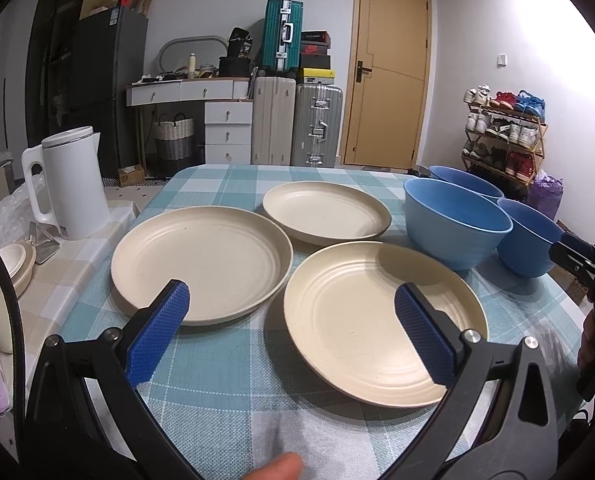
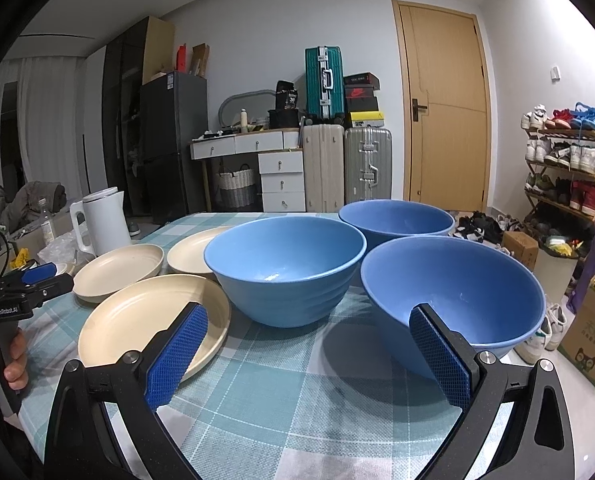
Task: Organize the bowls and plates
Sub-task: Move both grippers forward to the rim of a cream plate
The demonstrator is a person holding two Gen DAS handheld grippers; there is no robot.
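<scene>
1. both the left gripper (image 1: 291, 318) and the right gripper (image 2: 307, 346) have jaws wide open, holding nothing.
2. three round cream plates (image 1: 201, 262) and three deep blue bowls (image 2: 285, 270) sit apart on the checked bench (image 1: 233, 392).
3. i think it is best to slide one jaw under a plate rim, squeeze gently, then stack.

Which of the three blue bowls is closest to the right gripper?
The blue bowl at the table's right edge: the right gripper has one fingertip overlapping its near rim. The other two blue bowls sit farther back.
</scene>
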